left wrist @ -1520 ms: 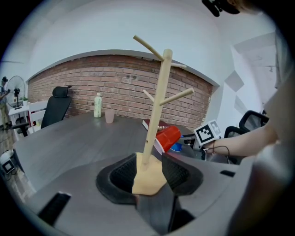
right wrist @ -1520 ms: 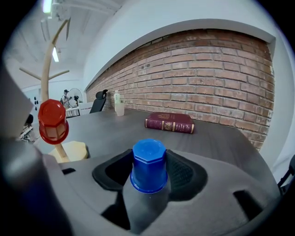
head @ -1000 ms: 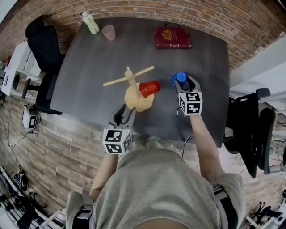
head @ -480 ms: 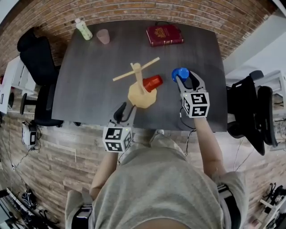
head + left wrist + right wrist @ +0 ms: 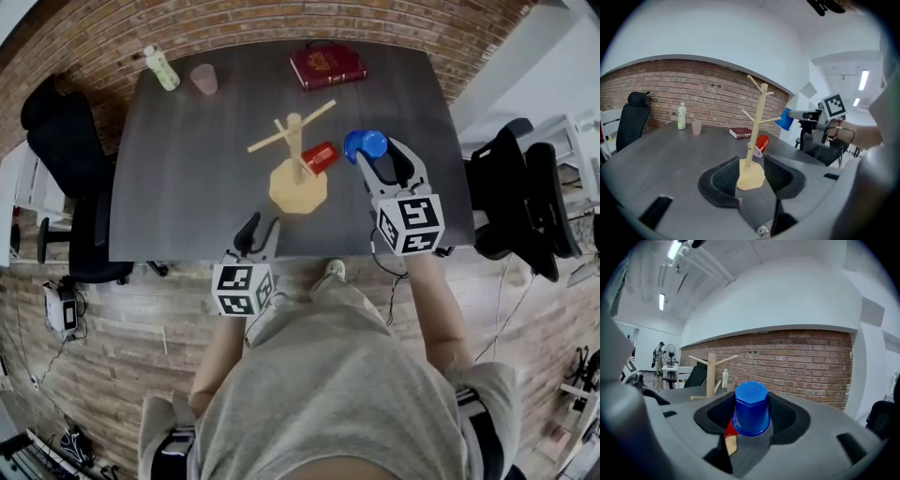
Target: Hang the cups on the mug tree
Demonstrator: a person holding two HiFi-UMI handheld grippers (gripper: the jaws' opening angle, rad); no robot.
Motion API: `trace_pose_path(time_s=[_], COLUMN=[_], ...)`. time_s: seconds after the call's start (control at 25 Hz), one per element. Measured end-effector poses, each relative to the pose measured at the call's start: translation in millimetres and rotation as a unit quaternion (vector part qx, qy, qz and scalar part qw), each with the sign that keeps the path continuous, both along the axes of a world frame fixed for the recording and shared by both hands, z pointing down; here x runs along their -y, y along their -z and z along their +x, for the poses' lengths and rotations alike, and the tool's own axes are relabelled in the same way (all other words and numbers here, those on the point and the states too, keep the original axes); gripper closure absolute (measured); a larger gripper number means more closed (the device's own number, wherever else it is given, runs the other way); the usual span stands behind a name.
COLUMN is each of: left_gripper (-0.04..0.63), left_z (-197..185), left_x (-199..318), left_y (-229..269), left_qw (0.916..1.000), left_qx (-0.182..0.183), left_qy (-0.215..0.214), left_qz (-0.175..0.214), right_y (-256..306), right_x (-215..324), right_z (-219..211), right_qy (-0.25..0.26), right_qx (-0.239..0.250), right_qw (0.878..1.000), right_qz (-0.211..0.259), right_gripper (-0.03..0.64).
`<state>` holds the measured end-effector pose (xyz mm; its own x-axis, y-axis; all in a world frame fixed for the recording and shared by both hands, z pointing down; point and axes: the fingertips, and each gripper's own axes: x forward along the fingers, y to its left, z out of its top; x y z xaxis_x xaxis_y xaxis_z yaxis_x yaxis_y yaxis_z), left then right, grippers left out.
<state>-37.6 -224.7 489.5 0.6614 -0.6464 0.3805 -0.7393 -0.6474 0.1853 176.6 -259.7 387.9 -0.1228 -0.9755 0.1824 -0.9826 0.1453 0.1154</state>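
Red cup [image 5: 320, 157] hangs on the mug tree [image 5: 295, 150]; right gripper [image 5: 380, 159] clamps the blue cup [image 5: 365, 145] just beside the tree's top; left gripper [image 5: 258, 230] jaws apart, empty, near the tree's base; next, probably: slip the cup's mouth over a free peg.

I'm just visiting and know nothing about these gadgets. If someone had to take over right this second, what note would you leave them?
Right gripper: shut on the blue cup, held in the air to the right of the mug tree.
Left gripper: open and empty, at the near table edge.
Done: red cup hangs on a low peg.
Left: hang the blue cup on a free peg; a pink cup standing at the far edge may follow.
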Motion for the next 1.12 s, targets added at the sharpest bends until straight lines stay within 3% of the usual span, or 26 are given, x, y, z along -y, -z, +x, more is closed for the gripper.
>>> trace_pose_path(time_s=[0.48, 1.12], left_gripper=[0.443, 0.468], left_z=[-28.1, -75.2], left_x=[-26.3, -36.4], left_y=[-0.5, -5.8], left_qw=[0.9997, 0.9996], left_qx=[-0.014, -0.020], left_qy=[-0.021, -0.020], left_qz=[-0.001, -0.001], right_y=[49.8, 19.2], right_x=[-31.5, -34.0], right_z=[-62.8, -111.9], right_qy=[0.015, 0.000], right_qx=[0.001, 0.004], right_qw=[0.999, 1.000], right_qz=[0.052, 0.030], right_gripper=[0.394, 0.393])
